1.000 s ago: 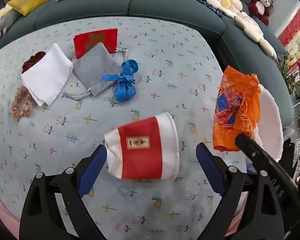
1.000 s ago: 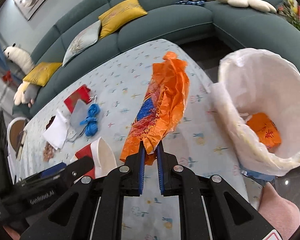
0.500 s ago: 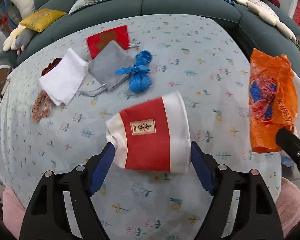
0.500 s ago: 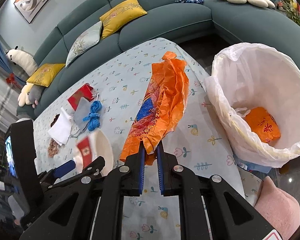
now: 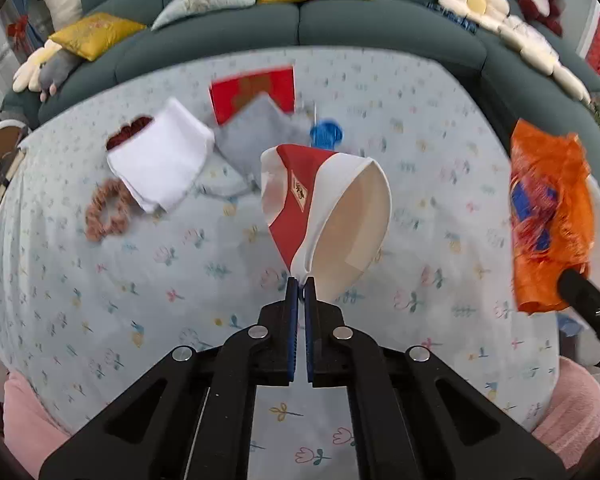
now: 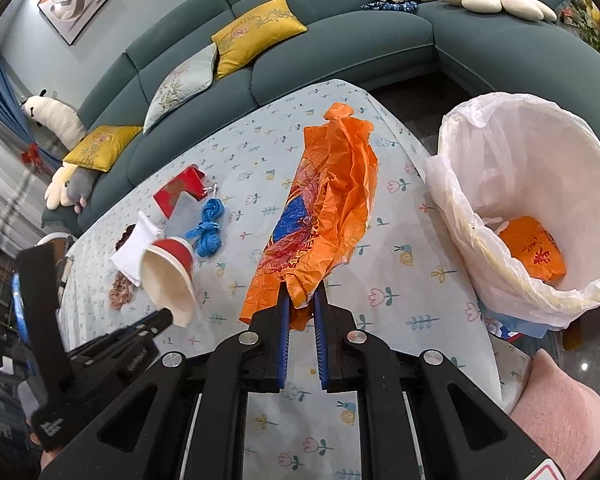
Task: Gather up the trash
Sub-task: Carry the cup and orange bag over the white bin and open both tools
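Note:
My left gripper (image 5: 299,284) is shut on the rim of a red and white paper cup (image 5: 324,208) and holds it above the table, mouth toward me; the cup also shows in the right wrist view (image 6: 168,276). My right gripper (image 6: 302,300) is shut on an orange plastic bag (image 6: 324,216), which hangs at the right in the left wrist view (image 5: 548,216). A bin lined with a white bag (image 6: 496,160) stands right of the table, with orange trash (image 6: 534,250) inside.
On the floral tablecloth (image 5: 140,280) lie a white cloth (image 5: 160,168), a grey pouch (image 5: 256,136), a red envelope (image 5: 252,88), blue cord (image 5: 326,134) and a brown scrunchie (image 5: 108,216). A teal sofa (image 6: 340,52) with cushions wraps behind. Pink stools (image 6: 556,412) stand near.
My left gripper closed from wide open onto the cup's rim and lifted the cup off the table. My right gripper keeps holding the orange bag, now slightly nearer the bin.

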A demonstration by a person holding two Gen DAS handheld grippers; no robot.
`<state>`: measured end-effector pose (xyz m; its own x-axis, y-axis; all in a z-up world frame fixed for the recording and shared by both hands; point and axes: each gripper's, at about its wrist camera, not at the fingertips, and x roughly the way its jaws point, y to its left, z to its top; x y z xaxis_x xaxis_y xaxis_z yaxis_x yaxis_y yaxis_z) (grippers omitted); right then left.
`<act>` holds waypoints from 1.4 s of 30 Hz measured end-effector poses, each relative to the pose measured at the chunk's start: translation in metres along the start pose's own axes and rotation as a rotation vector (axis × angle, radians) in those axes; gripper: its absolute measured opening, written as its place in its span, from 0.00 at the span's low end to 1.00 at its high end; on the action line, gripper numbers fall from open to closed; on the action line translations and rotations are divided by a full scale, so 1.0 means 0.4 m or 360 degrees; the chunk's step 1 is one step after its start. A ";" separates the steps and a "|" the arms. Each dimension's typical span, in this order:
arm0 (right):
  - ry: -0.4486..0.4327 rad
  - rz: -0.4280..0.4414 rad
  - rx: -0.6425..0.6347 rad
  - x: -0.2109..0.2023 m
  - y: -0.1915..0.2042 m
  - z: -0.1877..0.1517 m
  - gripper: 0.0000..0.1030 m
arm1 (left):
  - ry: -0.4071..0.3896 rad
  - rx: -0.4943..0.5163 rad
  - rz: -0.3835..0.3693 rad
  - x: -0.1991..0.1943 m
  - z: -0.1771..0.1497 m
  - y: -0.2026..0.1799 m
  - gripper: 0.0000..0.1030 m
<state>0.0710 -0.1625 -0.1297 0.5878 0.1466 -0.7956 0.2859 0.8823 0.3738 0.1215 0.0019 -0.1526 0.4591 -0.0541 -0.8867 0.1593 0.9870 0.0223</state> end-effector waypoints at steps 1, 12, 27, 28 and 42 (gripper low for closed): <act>-0.0005 0.0004 -0.0002 -0.003 0.001 0.002 0.11 | -0.0019 0.0000 -0.0011 -0.011 0.005 0.003 0.03; -0.0140 0.0009 0.0013 -0.084 -0.007 0.054 0.11 | -0.0205 0.0080 -0.0189 -0.136 0.073 -0.070 0.03; -0.0400 -0.0124 0.0203 -0.256 -0.202 0.127 0.11 | -0.0344 0.0375 -0.0500 -0.234 0.163 -0.395 0.03; -0.0417 -0.0136 0.0225 -0.267 -0.221 0.130 0.11 | -0.0343 0.0391 -0.0521 -0.236 0.166 -0.412 0.03; -0.0503 -0.0248 0.0387 -0.319 -0.388 0.138 0.11 | -0.0273 0.0536 -0.0729 -0.228 0.177 -0.601 0.03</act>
<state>-0.0066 -0.3431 -0.0598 0.7157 -0.1575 -0.6804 0.5373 0.7466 0.3924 0.1032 -0.2414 -0.0442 0.4082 -0.5145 -0.7541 0.6301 0.7565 -0.1750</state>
